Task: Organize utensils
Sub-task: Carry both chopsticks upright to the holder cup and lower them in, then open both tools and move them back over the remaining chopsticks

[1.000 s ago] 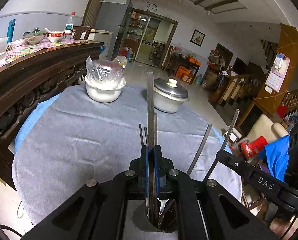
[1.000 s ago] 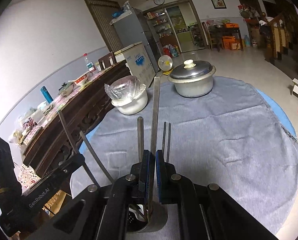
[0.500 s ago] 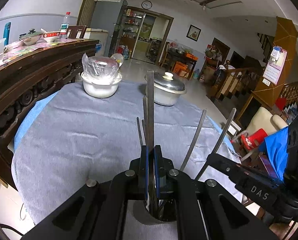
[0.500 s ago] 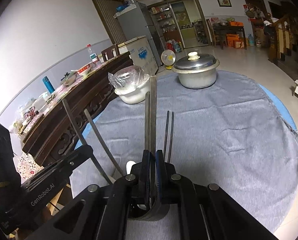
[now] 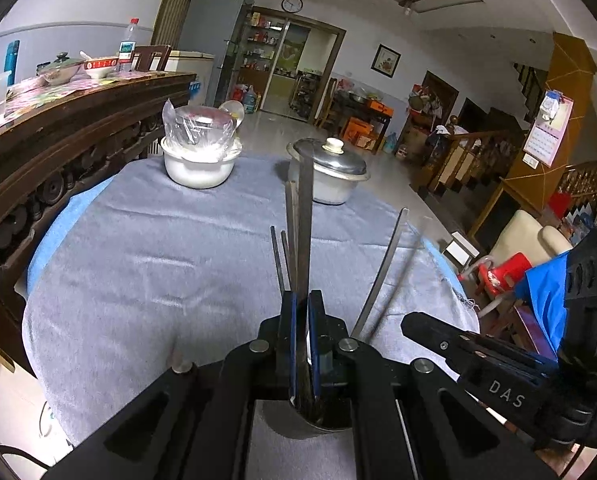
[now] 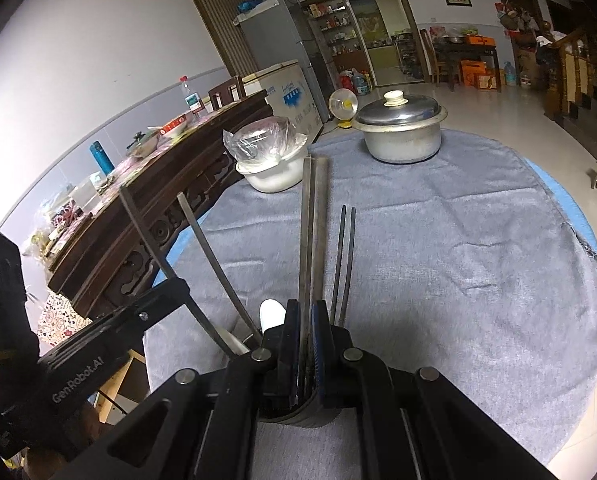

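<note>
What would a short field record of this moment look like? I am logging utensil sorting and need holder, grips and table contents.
holder: dark cup below both grippers, utensils upright inside
left gripper: shut on flat metal handle
right gripper: shut on two flat metal handles
loose in cup: thin chopstick pair
table: grey cloth, lidded pot, white bowl with plastic bag

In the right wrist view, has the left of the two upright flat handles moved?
Yes. The left handle rose: its tip, once below the white bowl, now reaches its rim.
</note>
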### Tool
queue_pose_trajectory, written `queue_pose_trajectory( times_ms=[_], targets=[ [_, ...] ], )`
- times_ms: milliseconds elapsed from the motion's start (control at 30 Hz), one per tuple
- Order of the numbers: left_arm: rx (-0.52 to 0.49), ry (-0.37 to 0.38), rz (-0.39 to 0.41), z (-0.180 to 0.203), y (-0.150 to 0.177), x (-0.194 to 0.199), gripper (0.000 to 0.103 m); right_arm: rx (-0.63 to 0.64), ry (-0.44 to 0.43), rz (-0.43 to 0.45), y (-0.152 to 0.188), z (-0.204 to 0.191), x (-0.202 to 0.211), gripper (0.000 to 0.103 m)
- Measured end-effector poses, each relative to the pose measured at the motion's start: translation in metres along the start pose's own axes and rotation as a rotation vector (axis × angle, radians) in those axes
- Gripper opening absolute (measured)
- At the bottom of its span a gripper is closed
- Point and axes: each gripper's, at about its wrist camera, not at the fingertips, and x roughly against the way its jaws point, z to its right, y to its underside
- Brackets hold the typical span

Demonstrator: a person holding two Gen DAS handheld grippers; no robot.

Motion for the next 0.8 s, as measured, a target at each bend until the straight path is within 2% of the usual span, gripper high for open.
queue_pose_trajectory(
  times_ms=[133, 167, 233, 267, 300, 400, 433, 600, 800],
  targets=[
    [0.007, -0.009, 0.008, -0.002, -0.001, 0.006, 0.007, -0.009, -0.005, 0.006, 0.0, 0.002, 0.004, 0.02],
    [0.015, -0.009, 0.012, -0.004, -0.002, 0.008, 0.012, -0.011, -0.004, 0.01, 0.0, 0.002, 0.005, 0.021],
    [0.036, -0.014, 0.032, -0.009, -0.005, 0.016, 0.035, -0.02, -0.002, 0.024, -0.001, 0.005, 0.01, 0.028],
    [0.048, -0.015, 0.05, -0.011, -0.007, 0.021, 0.053, -0.029, -0.001, 0.031, -0.002, 0.008, 0.013, 0.03],
    [0.057, -0.02, 0.065, -0.014, -0.009, 0.024, 0.061, -0.038, 0.0, 0.037, -0.003, 0.011, 0.015, 0.034],
    [0.085, -0.044, 0.112, -0.026, -0.017, 0.036, 0.061, -0.075, 0.016, 0.06, -0.006, 0.025, 0.02, 0.056],
    [0.095, -0.05, 0.116, -0.029, -0.018, 0.037, 0.061, -0.087, 0.019, 0.063, -0.007, 0.029, 0.02, 0.059],
    [0.193, -0.127, 0.109, -0.065, -0.024, 0.03, 0.068, -0.192, 0.03, 0.027, -0.005, 0.062, 0.012, 0.059],
    [0.292, -0.237, -0.053, -0.109, -0.016, -0.014, 0.069, -0.286, 0.053, -0.062, 0.008, 0.097, -0.012, 0.059]
  ],
)
